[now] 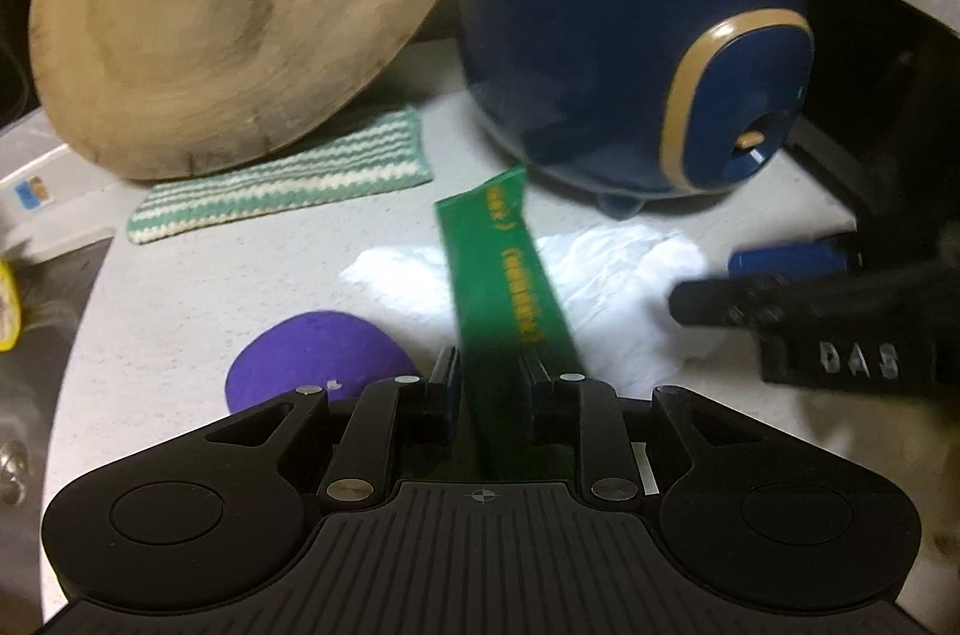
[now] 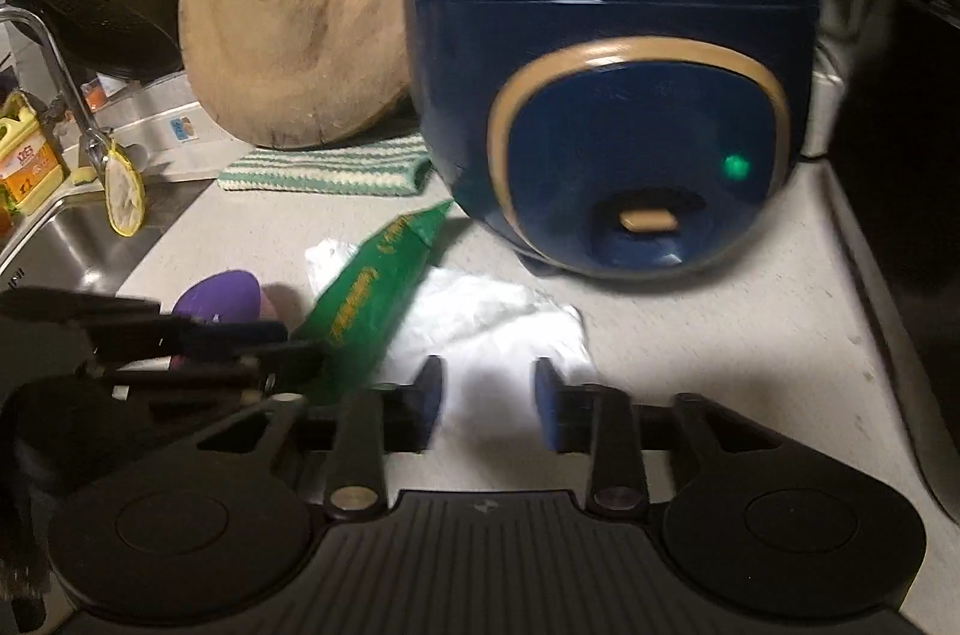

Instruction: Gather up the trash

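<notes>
My left gripper (image 1: 491, 371) is shut on a long green wrapper (image 1: 501, 269) with yellow print and holds it above the counter. The wrapper also shows in the right wrist view (image 2: 372, 287), with the left gripper (image 2: 300, 353) at the left. A crumpled white tissue (image 1: 606, 287) lies on the counter under and behind the wrapper. My right gripper (image 2: 489, 395) is open, its blue pads on either side of the near part of the tissue (image 2: 504, 323). The right gripper shows at the right edge of the left wrist view (image 1: 780, 275).
A blue rice cooker (image 2: 600, 95) stands just behind the tissue. A round wooden board (image 1: 228, 11) leans at the back left over a green striped cloth (image 1: 288, 179). A purple round piece (image 1: 312, 353) lies on the counter. A sink (image 2: 66, 239) is at the left.
</notes>
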Demonstrator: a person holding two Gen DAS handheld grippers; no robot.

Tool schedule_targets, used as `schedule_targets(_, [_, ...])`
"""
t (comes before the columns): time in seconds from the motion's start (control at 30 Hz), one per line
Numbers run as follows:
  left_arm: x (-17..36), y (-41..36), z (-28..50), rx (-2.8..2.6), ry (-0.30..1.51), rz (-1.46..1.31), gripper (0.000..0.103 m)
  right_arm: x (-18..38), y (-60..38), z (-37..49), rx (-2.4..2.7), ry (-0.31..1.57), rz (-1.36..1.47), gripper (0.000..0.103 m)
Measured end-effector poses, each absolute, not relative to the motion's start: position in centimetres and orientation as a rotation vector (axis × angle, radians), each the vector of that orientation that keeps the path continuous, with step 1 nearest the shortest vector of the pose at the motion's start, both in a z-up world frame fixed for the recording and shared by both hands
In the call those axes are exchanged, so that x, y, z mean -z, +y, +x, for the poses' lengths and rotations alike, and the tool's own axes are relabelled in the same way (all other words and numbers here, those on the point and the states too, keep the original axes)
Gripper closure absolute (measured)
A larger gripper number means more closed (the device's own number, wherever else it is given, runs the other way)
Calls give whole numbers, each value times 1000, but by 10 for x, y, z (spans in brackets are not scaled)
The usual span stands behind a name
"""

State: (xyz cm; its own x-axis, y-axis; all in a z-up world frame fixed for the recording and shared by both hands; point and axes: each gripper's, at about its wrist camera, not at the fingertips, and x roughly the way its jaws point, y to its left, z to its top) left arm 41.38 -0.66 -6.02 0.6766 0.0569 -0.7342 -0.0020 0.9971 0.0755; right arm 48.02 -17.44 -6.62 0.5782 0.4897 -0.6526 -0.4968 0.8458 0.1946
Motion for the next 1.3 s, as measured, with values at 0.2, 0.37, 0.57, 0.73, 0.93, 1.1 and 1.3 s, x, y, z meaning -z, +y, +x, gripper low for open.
schedule_targets(0.2, [59, 26, 399, -95, 858, -13, 82, 74, -145, 501, -596, 760, -64, 43])
schedule_targets(0.37, [45, 38, 387, 95, 783, -213, 81, 87, -133, 509, -603, 799, -70, 43])
schedule_targets(0.57, [51, 10, 404, 84, 819, -144, 79, 84, -145, 496, -638, 833, -91, 98])
schedule_targets(0.73, [54, 2, 412, 37, 819, -216, 79, 79, -180, 470, -648, 860, -17, 100])
schedule_targets(0.93, [52, -28, 411, 181, 834, -141, 79, 68, -218, 424, -600, 832, 16, 100])
schedule_targets(1.1, [55, -59, 395, 317, 858, -48, 76, 70, -241, 399, -529, 817, 11, 100])
schedule_targets(1.3, [52, -79, 383, 336, 880, 8, 74, 83, -250, 392, -469, 831, -7, 98])
